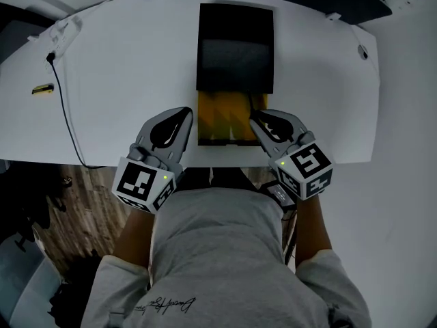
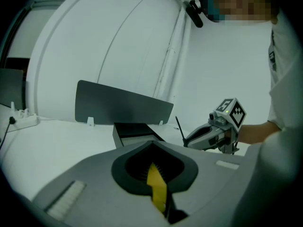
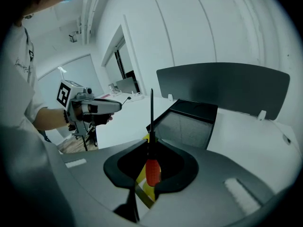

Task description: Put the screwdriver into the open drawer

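The screwdriver sits clamped between the right gripper's fingers, red handle in their hollow and dark shaft jutting past the tips, just right of the open yellow drawer, while the left gripper, fingers together and empty, flanks the drawer's other side.

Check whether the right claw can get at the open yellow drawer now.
Probably yes: the right claw, shut on the red-handled screwdriver, sits right beside the open yellow drawer, with nothing visible between them.
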The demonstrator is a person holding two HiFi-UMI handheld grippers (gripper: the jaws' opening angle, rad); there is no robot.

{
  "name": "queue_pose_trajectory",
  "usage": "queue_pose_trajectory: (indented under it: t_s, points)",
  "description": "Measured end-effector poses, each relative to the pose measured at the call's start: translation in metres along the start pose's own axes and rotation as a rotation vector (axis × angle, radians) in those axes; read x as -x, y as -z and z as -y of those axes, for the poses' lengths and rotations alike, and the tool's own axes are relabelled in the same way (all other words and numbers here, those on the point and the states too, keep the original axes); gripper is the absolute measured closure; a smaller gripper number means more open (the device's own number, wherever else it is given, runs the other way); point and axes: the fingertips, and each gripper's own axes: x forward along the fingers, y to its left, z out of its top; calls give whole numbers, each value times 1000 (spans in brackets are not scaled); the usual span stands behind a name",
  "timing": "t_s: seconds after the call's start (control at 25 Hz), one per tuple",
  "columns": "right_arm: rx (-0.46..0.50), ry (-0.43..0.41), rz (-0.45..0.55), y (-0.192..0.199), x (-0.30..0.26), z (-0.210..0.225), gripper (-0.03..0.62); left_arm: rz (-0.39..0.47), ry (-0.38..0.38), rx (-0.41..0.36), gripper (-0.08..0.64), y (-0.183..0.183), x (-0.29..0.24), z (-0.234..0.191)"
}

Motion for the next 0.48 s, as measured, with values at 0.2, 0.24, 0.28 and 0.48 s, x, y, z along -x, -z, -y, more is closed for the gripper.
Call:
queue_pose_trajectory:
  t_s: [0.2,0.24,0.28,0.48]
  points:
    - [21,5,-45,11,-9,3,518,-8,2,5,560,11,-2,0]
    - [24,5,-54,13,-11,4,518,-10,2,8,560,12,-2,-1]
    - [28,6,-63,15,-14,4,518,-11,2,13,560,13,-2,-1]
    - [52,7,-111,25,-26,5,518,-11,-4,24,560,18,-2,-4]
